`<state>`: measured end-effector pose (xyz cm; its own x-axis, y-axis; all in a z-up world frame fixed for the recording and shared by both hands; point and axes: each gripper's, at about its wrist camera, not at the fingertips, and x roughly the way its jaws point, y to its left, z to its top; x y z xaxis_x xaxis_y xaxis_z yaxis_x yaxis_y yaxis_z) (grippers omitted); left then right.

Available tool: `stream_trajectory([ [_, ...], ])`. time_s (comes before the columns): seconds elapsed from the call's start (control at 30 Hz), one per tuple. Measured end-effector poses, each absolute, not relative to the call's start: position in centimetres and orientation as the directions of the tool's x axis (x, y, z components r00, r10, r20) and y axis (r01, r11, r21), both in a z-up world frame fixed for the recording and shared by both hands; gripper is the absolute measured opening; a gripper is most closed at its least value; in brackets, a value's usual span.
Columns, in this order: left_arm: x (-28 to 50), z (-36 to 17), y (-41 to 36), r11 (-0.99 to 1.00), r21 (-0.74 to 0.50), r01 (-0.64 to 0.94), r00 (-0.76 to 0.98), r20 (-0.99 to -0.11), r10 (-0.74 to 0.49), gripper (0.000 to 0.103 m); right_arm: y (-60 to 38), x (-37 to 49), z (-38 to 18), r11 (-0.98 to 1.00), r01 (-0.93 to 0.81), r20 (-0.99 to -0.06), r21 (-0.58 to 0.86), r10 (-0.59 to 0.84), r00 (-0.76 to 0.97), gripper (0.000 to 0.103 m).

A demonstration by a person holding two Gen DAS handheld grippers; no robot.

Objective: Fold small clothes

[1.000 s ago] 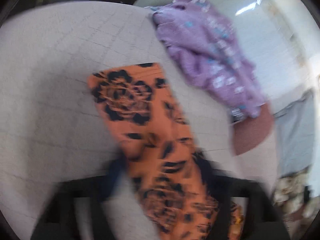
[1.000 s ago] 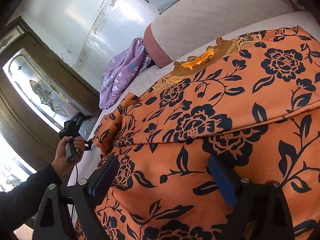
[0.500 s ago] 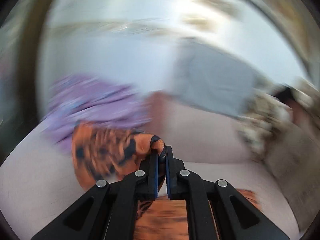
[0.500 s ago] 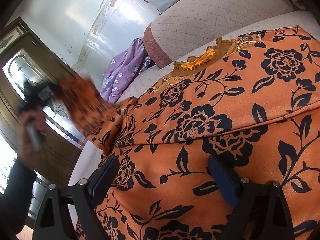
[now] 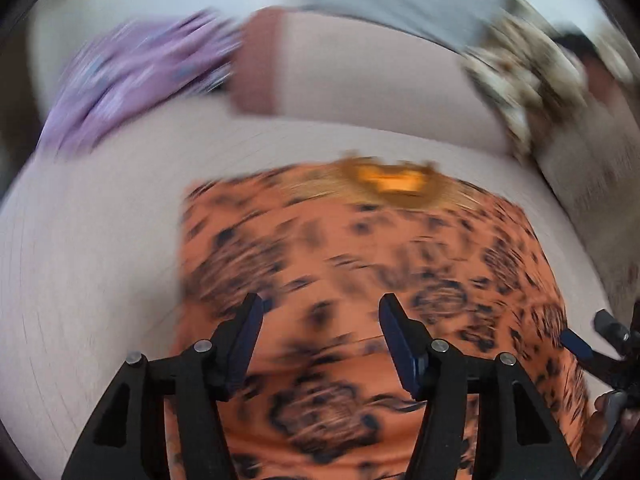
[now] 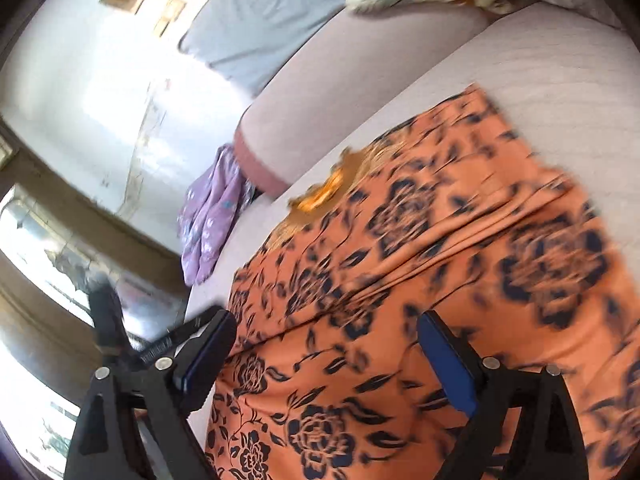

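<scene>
Left tool (image 5: 320,316) gaping, empty, over orange dress (image 5: 360,280) | right tool (image 6: 324,336) also spread, nothing held, near dress hem | dress flat on sofa (image 5: 100,260) w/ sides in, prob. ready for next fold | purple garment (image 5: 132,76) set apart past dress collar.

Left wrist camera looks forward, close over the orange black-flowered garment (image 5: 360,264) toward the pale quilted sofa back (image 5: 360,92); right wrist camera views it close from one side. Both share the garment (image 6: 440,280) and crumpled purple cloth (image 5: 132,80).
</scene>
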<state>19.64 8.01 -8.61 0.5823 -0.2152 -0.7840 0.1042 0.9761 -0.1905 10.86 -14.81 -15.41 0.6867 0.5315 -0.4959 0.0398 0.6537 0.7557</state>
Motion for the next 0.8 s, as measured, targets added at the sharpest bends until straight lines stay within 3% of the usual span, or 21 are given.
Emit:
stream_trajectory([
  [0.2, 19.7, -12.7, 13.2, 0.973, -0.228, -0.046, 0.561, -0.811, -0.163, 0.061, -19.7, 15.2, -15.3, 0.668, 0.213, -0.605, 0.713, 0.432, 0.669, 0.095],
  [0.33, 19.2, -13.5, 13.0, 0.980, -0.198, -0.018, 0.591, -0.793, -0.149, 0.062, -20.3, 18.9, -17.4, 0.720, 0.311, -0.728, 0.621, 0.381, 0.570, 0.091],
  [0.37, 19.4, -13.5, 12.8, 0.983, -0.185, -0.017, 0.591, -0.794, -0.139, 0.062, -20.1, 19.5, -17.8, 0.739, 0.310, -0.749, 0.598, 0.378, 0.544, 0.082],
  [0.4, 19.4, -13.5, 12.7, 0.984, -0.176, -0.022, 0.595, -0.793, -0.128, 0.062, -19.7, 20.2, -18.0, 0.782, 0.307, -0.786, 0.542, 0.343, 0.514, 0.060],
  [0.43, 19.5, -13.6, 12.7, 0.983, -0.179, -0.028, 0.593, -0.795, -0.127, 0.062, -19.4, 20.6, -17.9, 0.809, 0.308, -0.811, 0.501, 0.315, 0.493, 0.048],
  [0.47, 19.7, -13.6, 12.7, 0.982, -0.184, -0.031, 0.592, -0.795, -0.130, 0.062, -19.3, 20.9, -17.8, 0.818, 0.303, -0.818, 0.489, 0.310, 0.484, 0.013],
  [0.5, 19.7, -13.6, 12.9, 0.980, -0.196, -0.035, 0.590, -0.795, -0.138, 0.062, -19.1, 21.1, -17.2, 0.829, 0.298, -0.824, 0.473, 0.296, 0.484, 0.007],
  [0.63, 20.0, -13.3, 14.3, 0.961, -0.272, -0.057, 0.585, -0.789, -0.188, 0.062, -17.2, 20.0, -12.8, 0.918, 0.228, -0.792, 0.325, 0.133, 0.596, 0.008],
  [0.67, 19.9, -13.1, 14.7, 0.955, -0.291, -0.063, 0.588, -0.784, -0.201, 0.061, -16.9, 19.8, -13.1, 0.926, 0.232, -0.798, 0.299, 0.109, 0.592, 0.013],
  [0.7, 19.9, -12.6, 15.3, 0.945, -0.320, -0.067, 0.603, -0.767, -0.217, 0.061, -16.5, 20.1, -14.3, 0.938, 0.231, -0.827, 0.260, 0.092, 0.554, 0.033],
  [0.73, 19.9, -12.2, 15.6, 0.939, -0.337, -0.071, 0.616, -0.755, -0.224, 0.061, -16.3, 20.7, -16.9, 0.950, 0.231, -0.894, 0.212, 0.093, 0.439, 0.042],
  [0.77, 20.0, -11.8, 16.1, 0.930, -0.358, -0.078, 0.626, -0.744, -0.234, 0.062, -16.9, 20.4, -17.6, 0.948, 0.225, -0.892, 0.227, 0.110, 0.439, 0.043],
  [0.8, 20.1, -11.4, 16.5, 0.919, -0.387, -0.079, 0.633, -0.731, -0.254, 0.062, -17.2, 19.8, -16.9, 0.947, 0.205, -0.862, 0.248, 0.118, 0.493, 0.060],
])
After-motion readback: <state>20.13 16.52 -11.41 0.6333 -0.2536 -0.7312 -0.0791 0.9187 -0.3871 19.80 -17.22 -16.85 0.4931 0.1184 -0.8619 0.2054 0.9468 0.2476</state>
